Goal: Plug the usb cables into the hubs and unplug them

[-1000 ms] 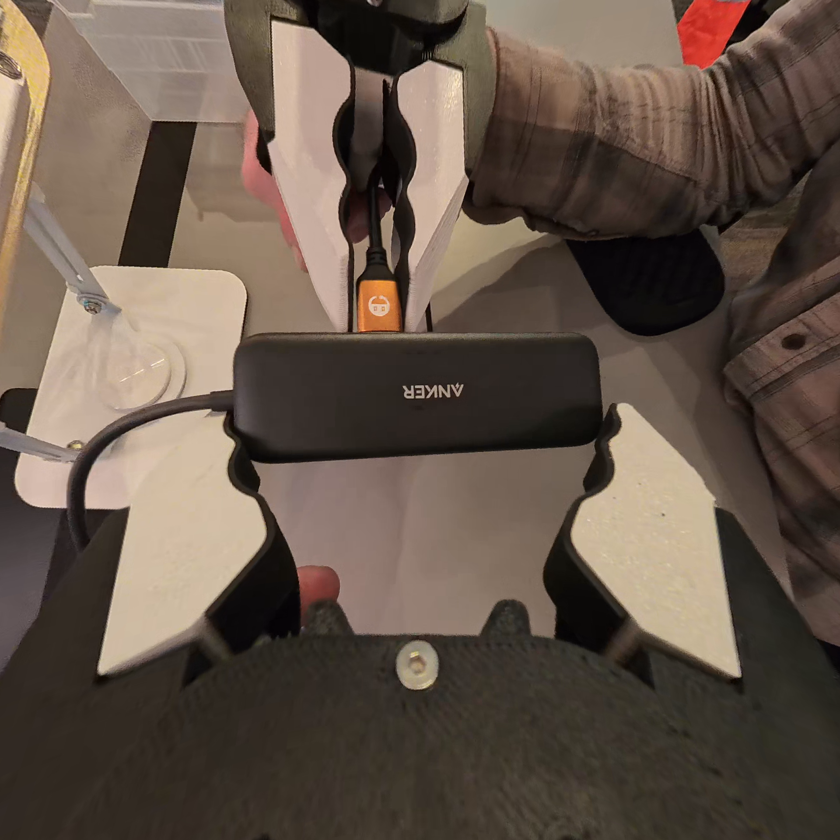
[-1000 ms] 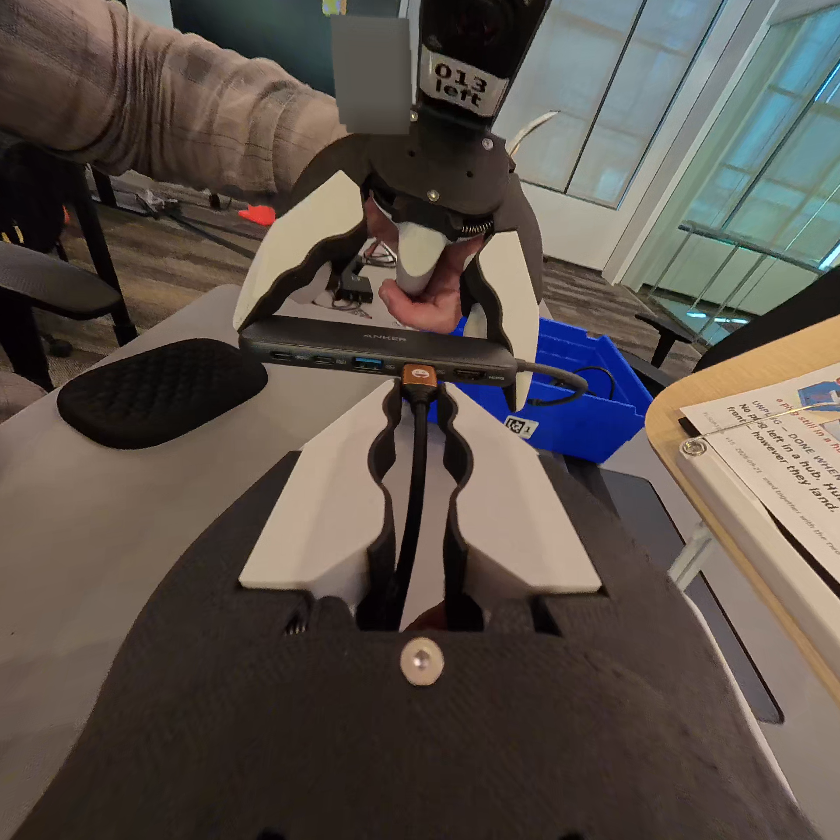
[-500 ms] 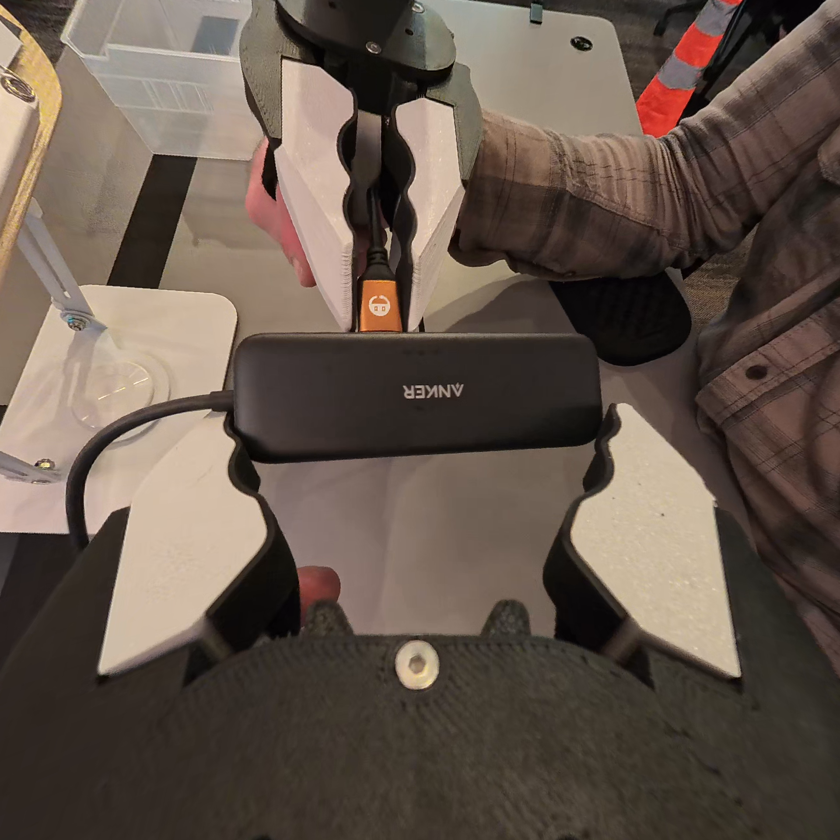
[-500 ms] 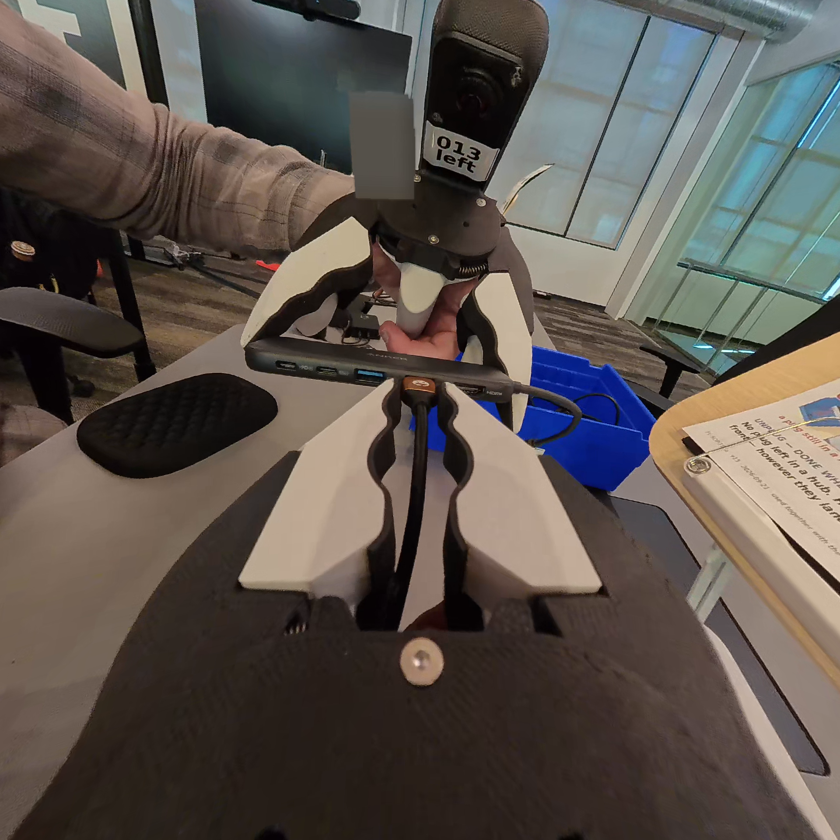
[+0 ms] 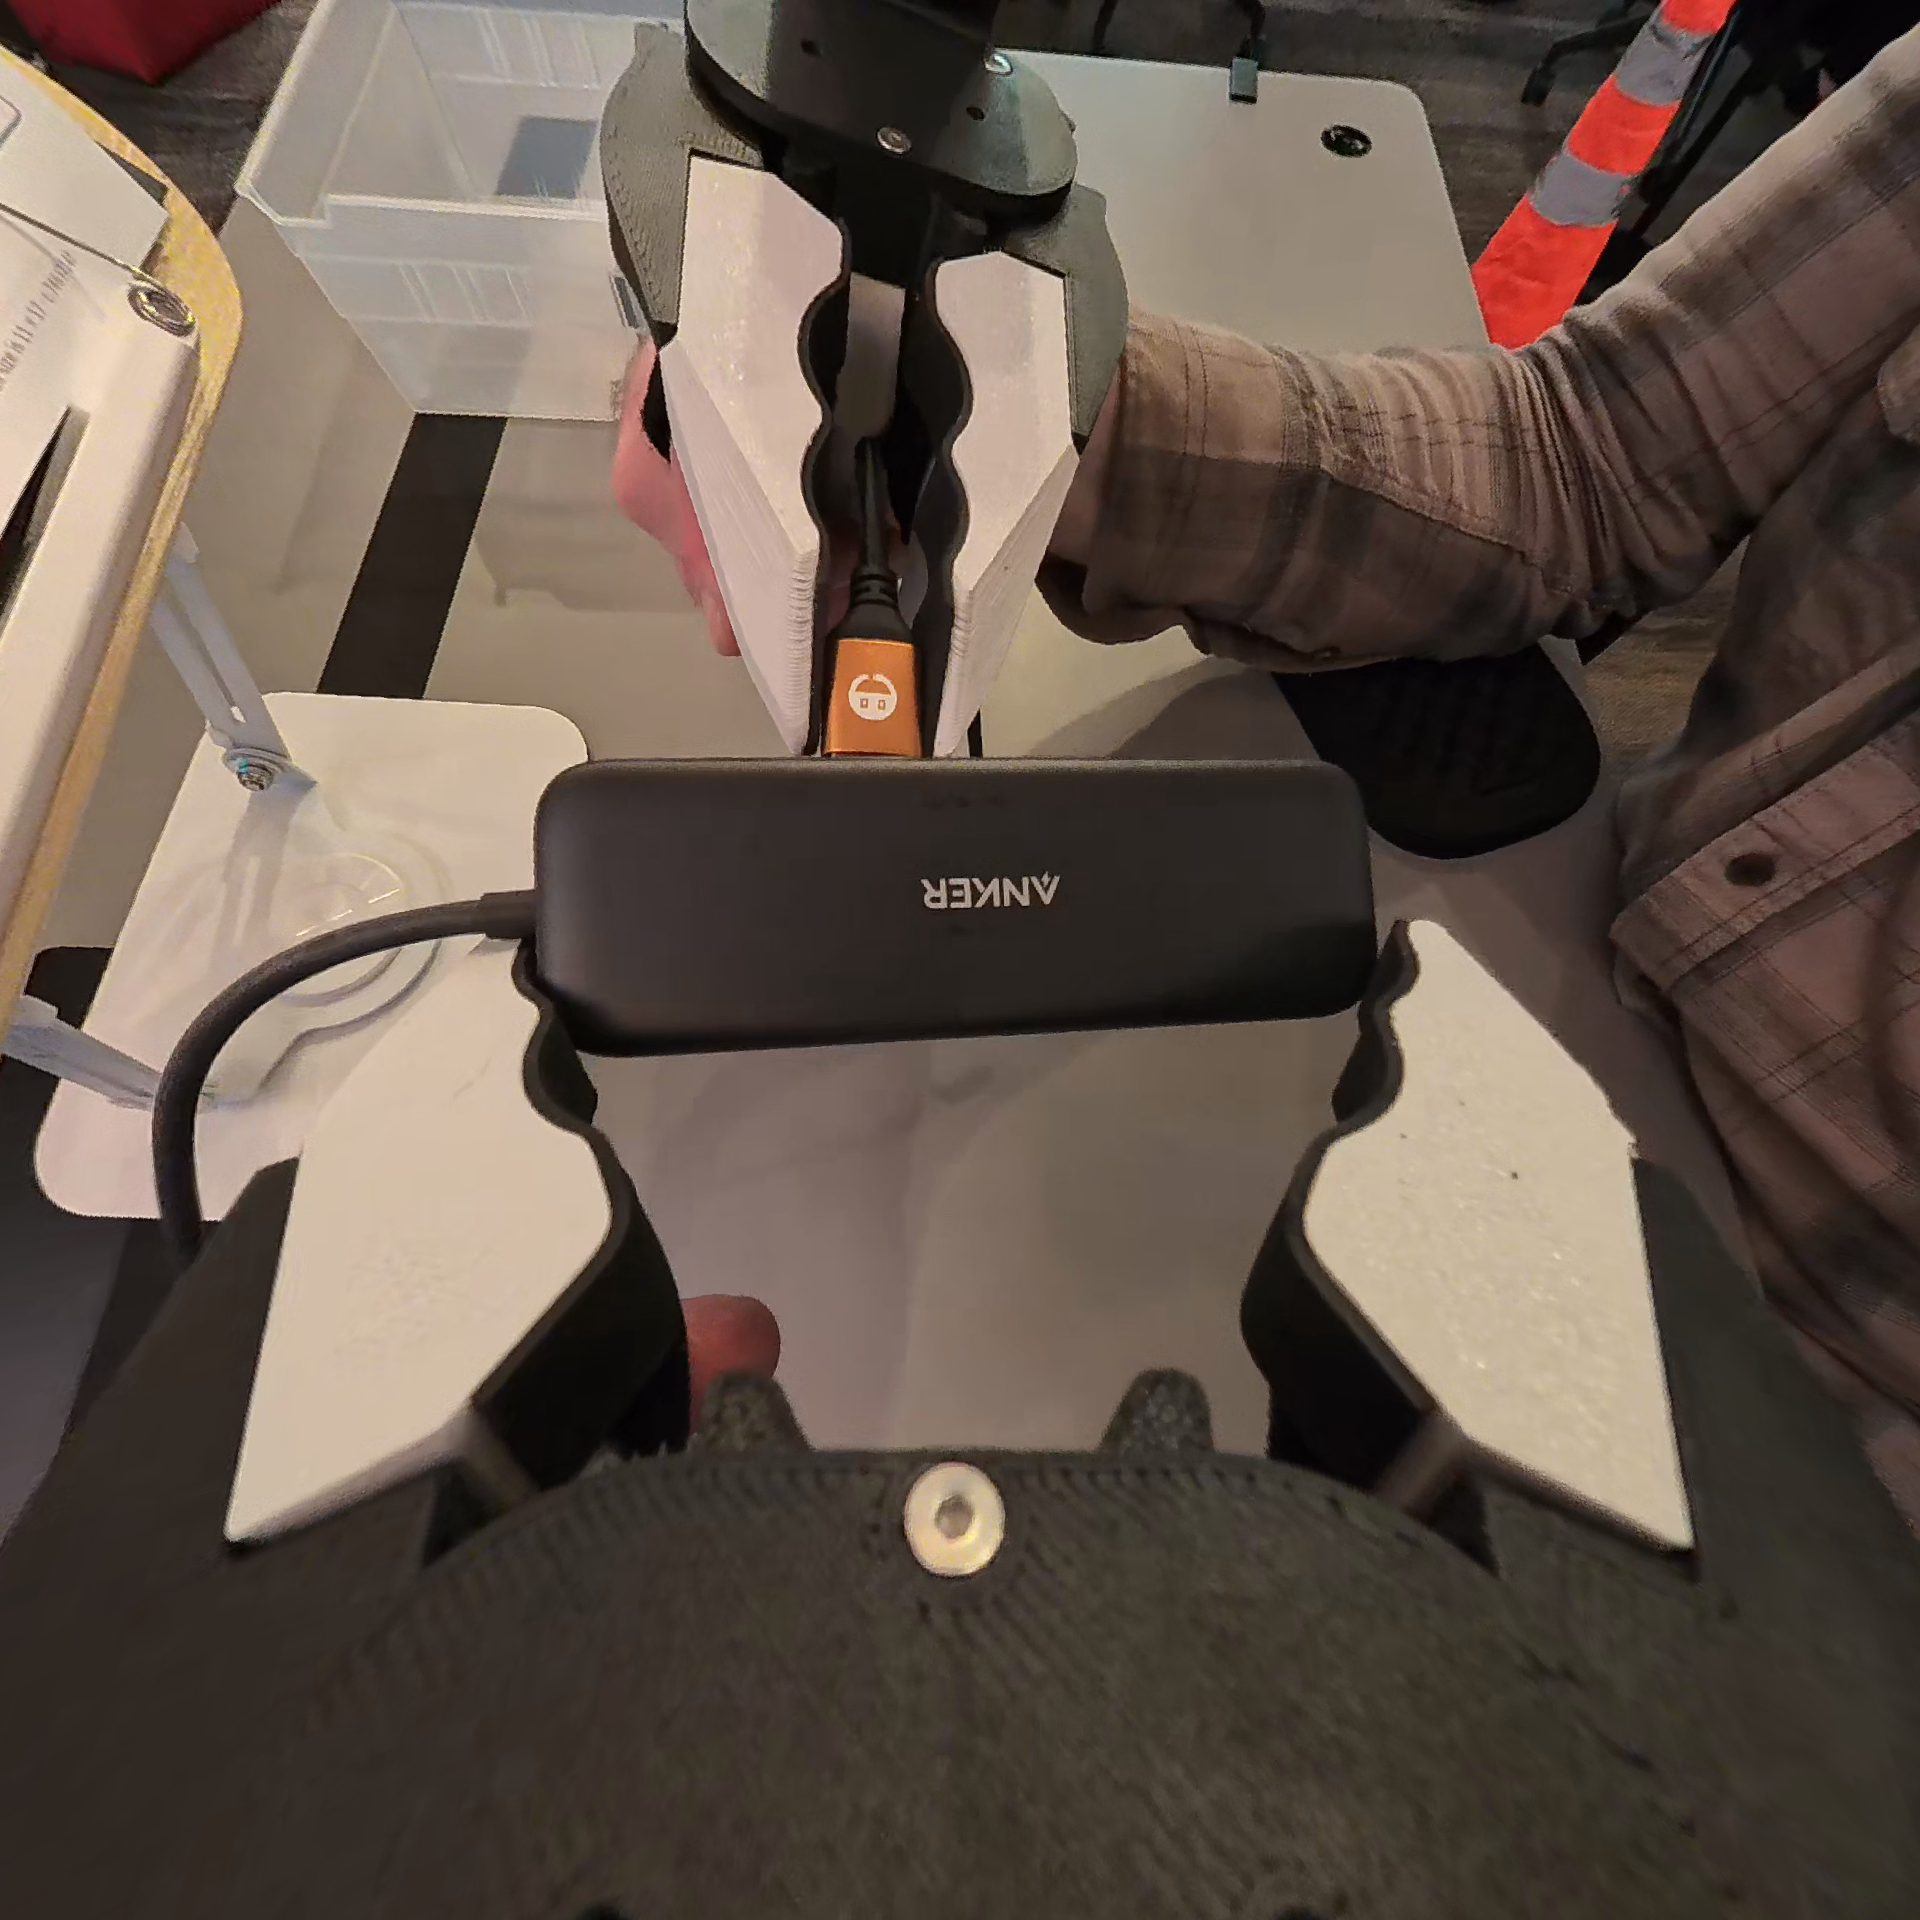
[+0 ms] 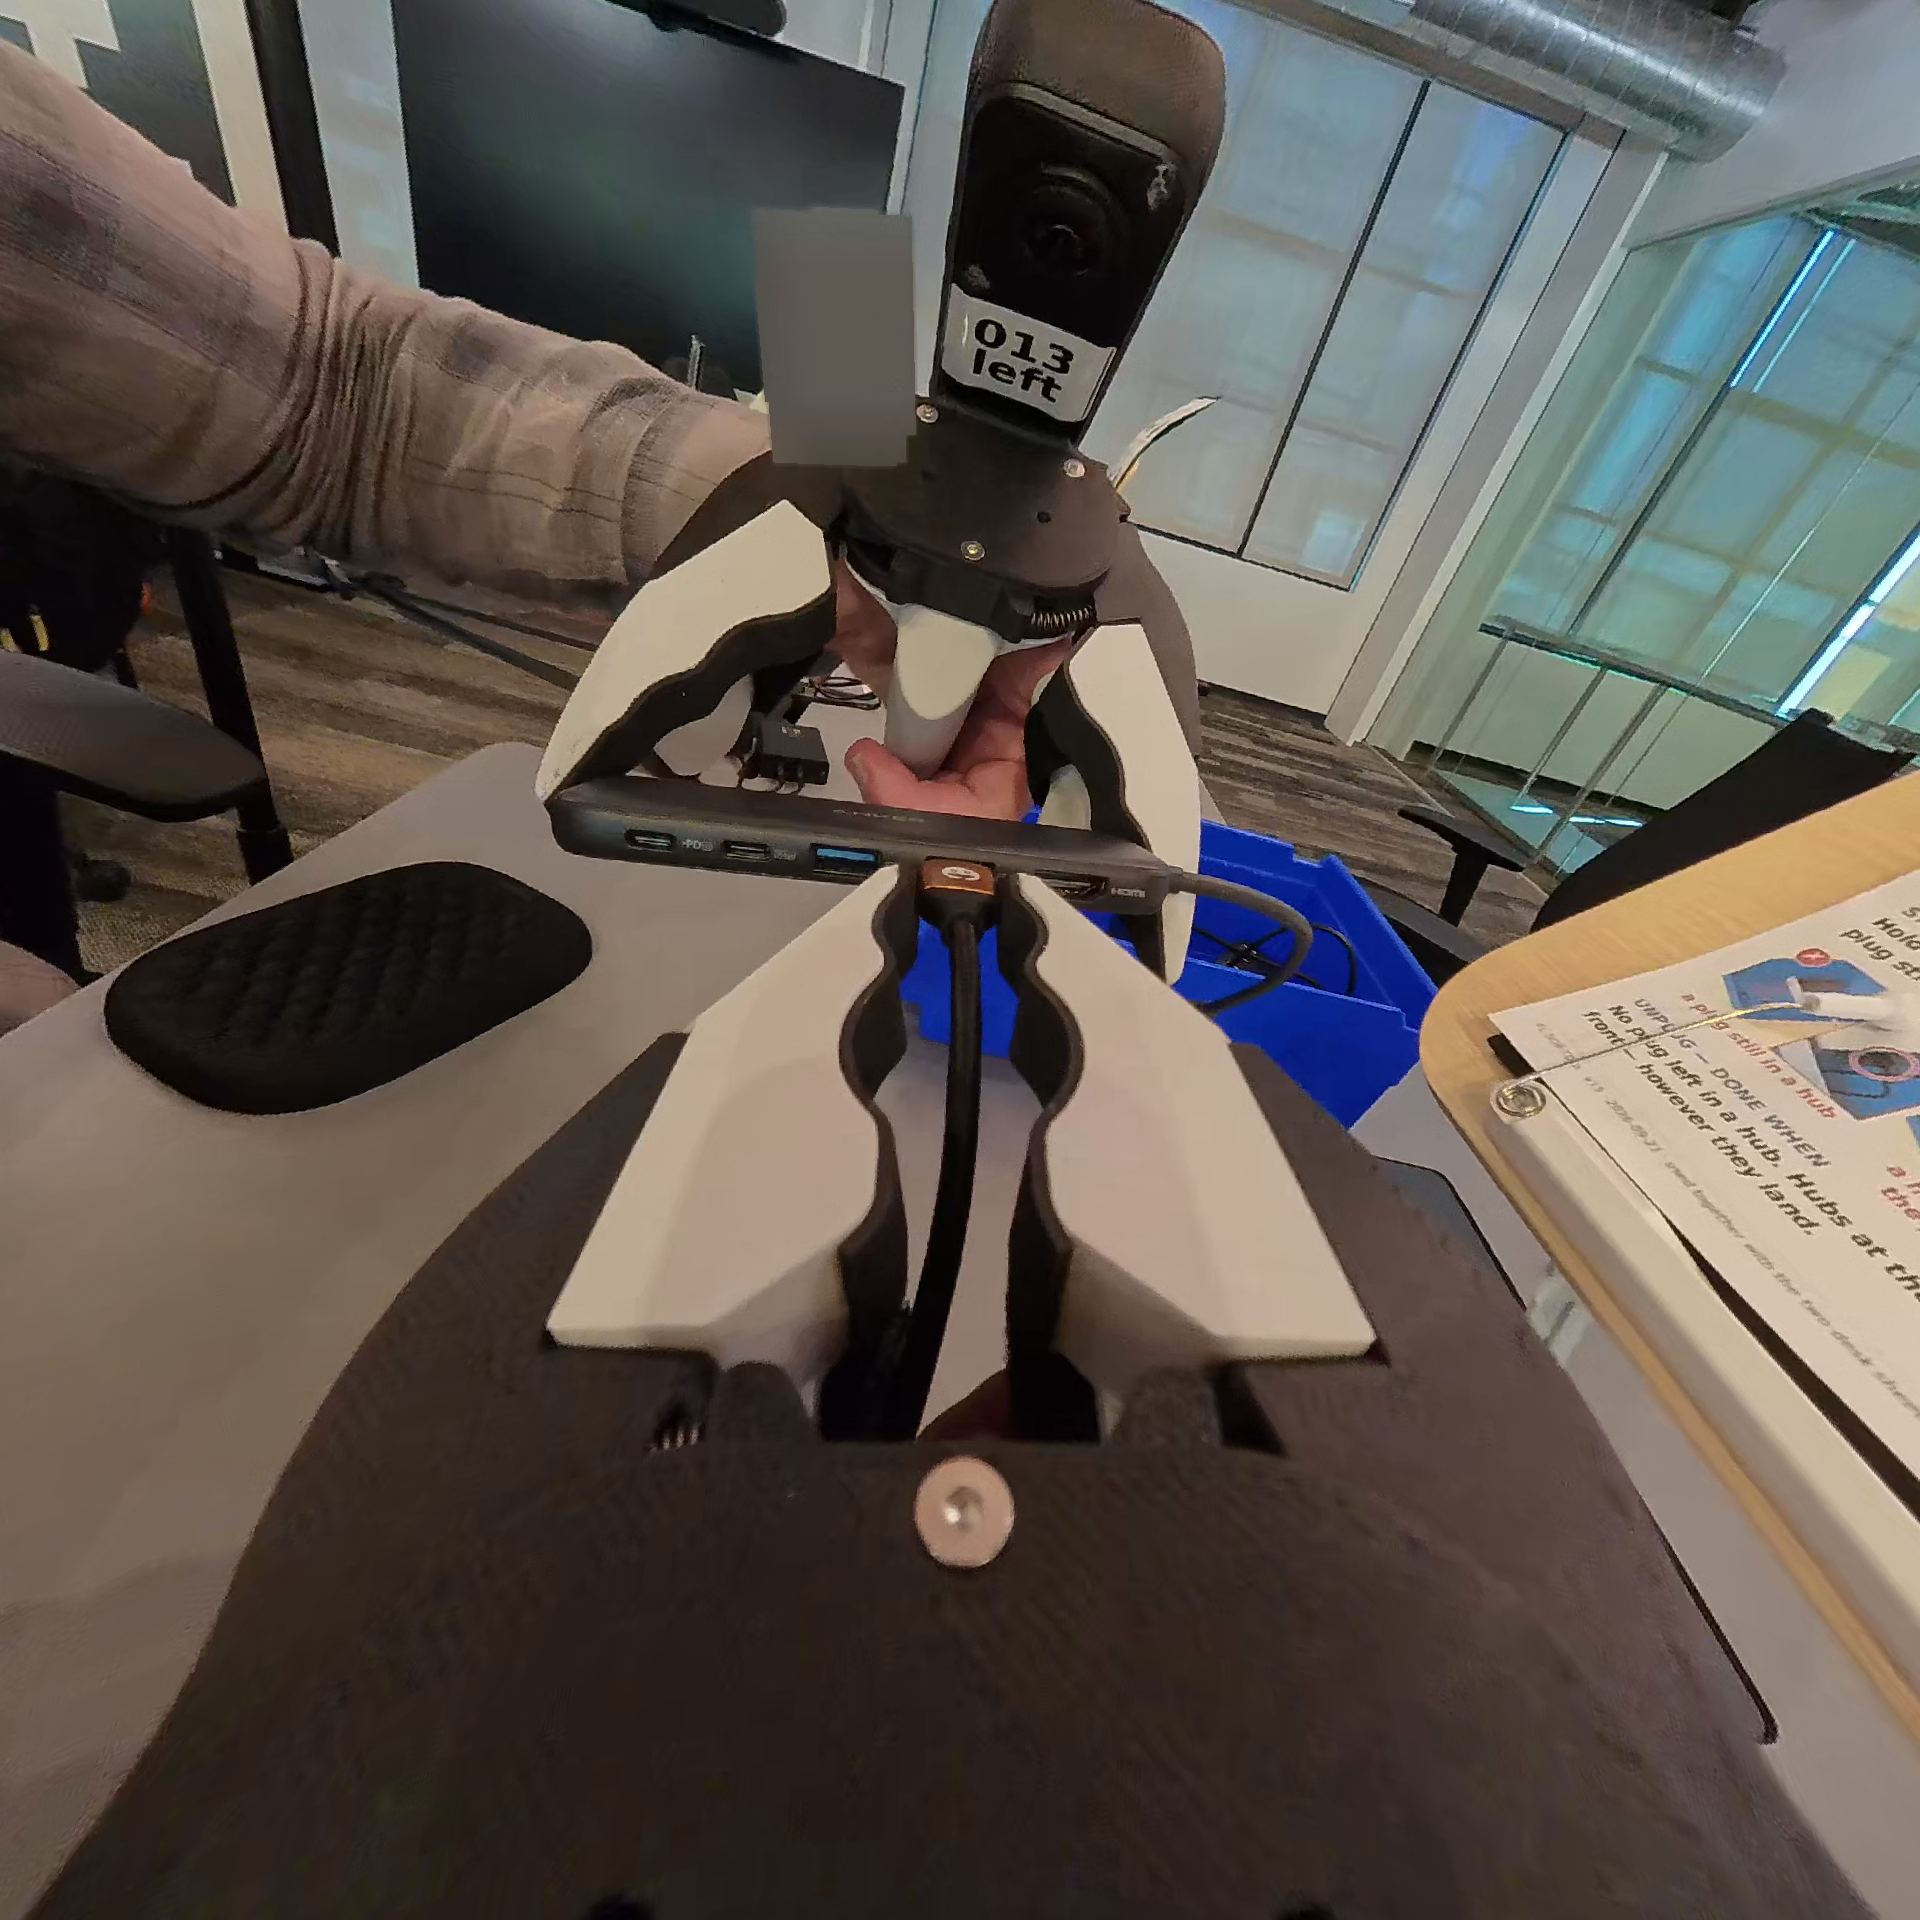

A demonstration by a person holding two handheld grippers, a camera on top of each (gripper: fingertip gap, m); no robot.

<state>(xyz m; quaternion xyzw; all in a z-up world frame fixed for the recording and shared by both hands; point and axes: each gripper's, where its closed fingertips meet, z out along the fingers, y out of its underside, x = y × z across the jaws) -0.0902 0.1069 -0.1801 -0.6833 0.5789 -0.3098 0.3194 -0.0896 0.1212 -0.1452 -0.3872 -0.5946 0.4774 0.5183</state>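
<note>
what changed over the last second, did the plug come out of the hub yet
No. Both hand-held grippers lifted together, so the table and black pad sit lower in the views. The grips are unchanged: the left hand-held gripper holds the black hub by its ends, and the right hand-held gripper stays shut on the orange plug, which remains seated against the hub's port edge.

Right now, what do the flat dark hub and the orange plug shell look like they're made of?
The flat dark grey hub looks like matte plastic or coated metal: a smooth, dull sheen leaves that open. The orange plug shell looks like anodised metal, with an even satin glow.
</note>
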